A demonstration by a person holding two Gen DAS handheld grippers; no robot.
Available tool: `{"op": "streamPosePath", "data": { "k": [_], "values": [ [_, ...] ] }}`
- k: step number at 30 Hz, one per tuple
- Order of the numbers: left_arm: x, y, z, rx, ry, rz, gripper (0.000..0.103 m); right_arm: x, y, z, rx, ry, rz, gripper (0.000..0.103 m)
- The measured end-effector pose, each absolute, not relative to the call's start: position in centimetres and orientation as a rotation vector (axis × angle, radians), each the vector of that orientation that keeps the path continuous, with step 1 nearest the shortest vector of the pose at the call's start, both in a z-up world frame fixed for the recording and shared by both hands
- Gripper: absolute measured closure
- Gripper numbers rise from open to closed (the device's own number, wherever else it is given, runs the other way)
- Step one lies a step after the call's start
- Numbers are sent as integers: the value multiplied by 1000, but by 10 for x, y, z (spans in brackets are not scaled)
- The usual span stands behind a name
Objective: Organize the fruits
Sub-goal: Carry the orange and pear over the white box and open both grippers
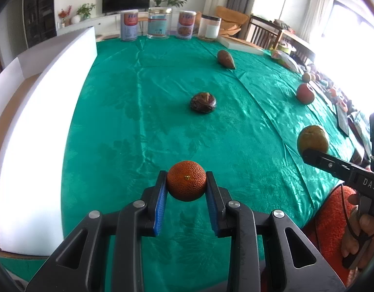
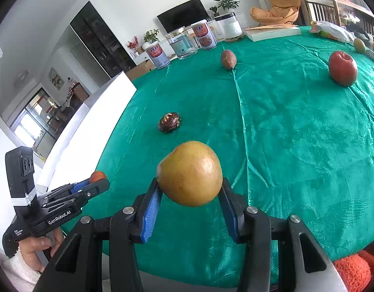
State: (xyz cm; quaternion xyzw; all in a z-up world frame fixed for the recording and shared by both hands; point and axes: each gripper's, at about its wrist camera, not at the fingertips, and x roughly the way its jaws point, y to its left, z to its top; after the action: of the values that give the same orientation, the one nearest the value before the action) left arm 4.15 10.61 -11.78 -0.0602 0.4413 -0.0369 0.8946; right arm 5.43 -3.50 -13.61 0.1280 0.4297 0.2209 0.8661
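My left gripper is shut on an orange and holds it above the green tablecloth near the front edge. My right gripper is shut on a yellow pear, also held above the cloth; the pear shows at the right of the left wrist view. On the cloth lie a dark brown wrinkled fruit, a brown pointed fruit and a red apple.
Two printed cans, a glass jar and a white-labelled jar stand at the table's far edge. A white foam box borders the left side. A white flat box and more fruit sit far right.
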Motion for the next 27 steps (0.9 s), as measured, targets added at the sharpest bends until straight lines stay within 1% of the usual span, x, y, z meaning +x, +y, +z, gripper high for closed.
{"op": "streamPosePath", "data": {
  "k": [11,14,16,19,23,25,27],
  "values": [
    [47,106,-118,-48,928,-9,73,50,-22,-129,177,875,457,56],
    [45,108,-110,-51,933,-12,73,47,-14,-123,149,868,469,56],
    [40,115,-95,-110,942,-51,73,48,-4,-115,150,871,497,56],
    [28,143,-58,-260,926,-127,73,52,28,-92,133,855,585,56],
    [14,208,-15,-385,861,-80,73,64,99,-60,114,863,776,56],
    [12,242,-5,-380,829,13,73,70,140,-49,88,883,870,56],
    [18,275,-10,-359,838,122,73,78,182,-43,61,914,956,56]
  ]
}}
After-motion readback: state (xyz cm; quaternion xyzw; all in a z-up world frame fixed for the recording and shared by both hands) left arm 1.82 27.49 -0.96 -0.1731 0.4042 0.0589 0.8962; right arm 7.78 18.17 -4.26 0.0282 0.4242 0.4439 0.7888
